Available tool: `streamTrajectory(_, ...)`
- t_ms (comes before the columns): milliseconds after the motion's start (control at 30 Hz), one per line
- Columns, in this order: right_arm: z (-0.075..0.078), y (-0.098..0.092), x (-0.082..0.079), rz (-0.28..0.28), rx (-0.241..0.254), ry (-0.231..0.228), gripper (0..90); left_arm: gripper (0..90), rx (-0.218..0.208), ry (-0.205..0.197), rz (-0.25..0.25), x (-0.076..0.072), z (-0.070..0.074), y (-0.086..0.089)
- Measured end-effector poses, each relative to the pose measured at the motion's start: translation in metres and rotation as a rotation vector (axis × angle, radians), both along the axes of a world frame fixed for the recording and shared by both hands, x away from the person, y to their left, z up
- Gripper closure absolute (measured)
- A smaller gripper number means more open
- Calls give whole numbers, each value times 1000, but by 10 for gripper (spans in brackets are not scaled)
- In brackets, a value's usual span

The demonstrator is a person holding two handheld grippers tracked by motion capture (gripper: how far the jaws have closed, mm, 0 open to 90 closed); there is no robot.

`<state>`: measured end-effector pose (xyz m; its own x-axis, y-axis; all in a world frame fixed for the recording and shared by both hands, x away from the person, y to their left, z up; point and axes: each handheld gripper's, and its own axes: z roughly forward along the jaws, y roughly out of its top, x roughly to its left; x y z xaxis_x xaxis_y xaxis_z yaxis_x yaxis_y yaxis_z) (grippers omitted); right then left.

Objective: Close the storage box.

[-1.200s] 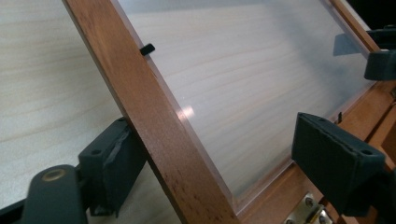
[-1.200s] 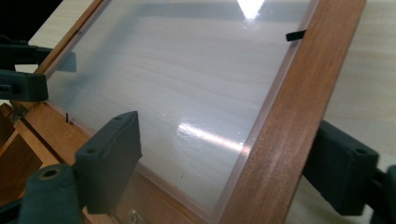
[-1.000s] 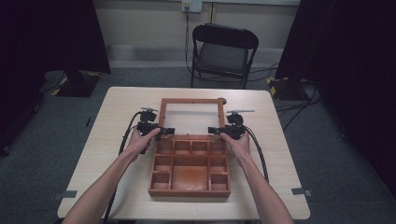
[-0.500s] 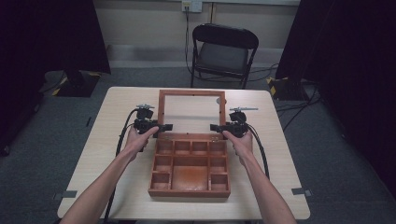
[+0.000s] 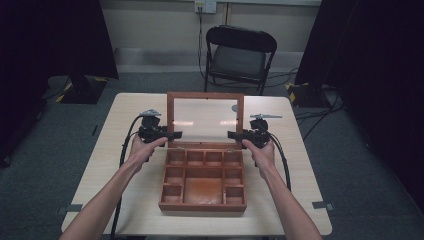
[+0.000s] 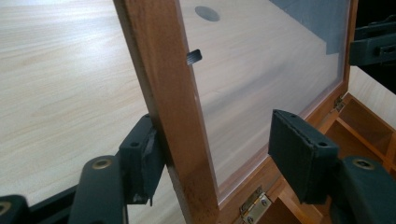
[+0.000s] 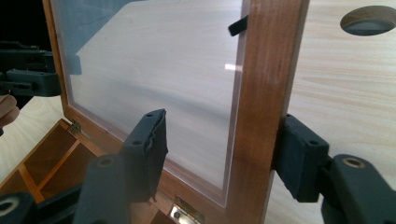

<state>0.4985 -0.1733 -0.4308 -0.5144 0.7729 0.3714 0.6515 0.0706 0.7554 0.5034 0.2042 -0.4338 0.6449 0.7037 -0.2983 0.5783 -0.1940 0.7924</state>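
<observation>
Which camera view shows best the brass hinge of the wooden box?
The left gripper view: the hinge lies close and sharp, screws visible, under the lid frame. The right gripper view shows another hinge, cut by the edge. In the high view hinges are too small to tell.

Left gripper (image 5: 172,135) and right gripper (image 5: 234,134): black bodies, ribbed black pads, brass-coloured pivot screws, grey triangular top plates, trailing black cables. Forearms bare, unsleeved.

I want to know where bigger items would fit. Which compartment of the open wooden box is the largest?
The central compartment at the front of the wooden box. It is one wide square bay; the small compartments around it on the left, back and right are much narrower.
</observation>
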Motion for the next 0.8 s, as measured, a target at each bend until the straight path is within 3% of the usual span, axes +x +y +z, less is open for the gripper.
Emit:
streamTrajectory(200, 3, -1, -6, -15, 2, -16, 457, 451, -13, -17, 10, -5, 3, 3)
streamTrajectory(267, 5, -2, -8, -19, 7, -13, 455, 494, 11, -30, 13, -5, 6, 3)
streamTrajectory(367, 6, -1, -10, -27, 6, -16, 458, 498, -17, -34, 21, -7, 9, 4)
streamTrajectory(800, 15, -2, -23, 6, -3, -21, 442, 540, -5, -79, -22, -20, 23, 6)
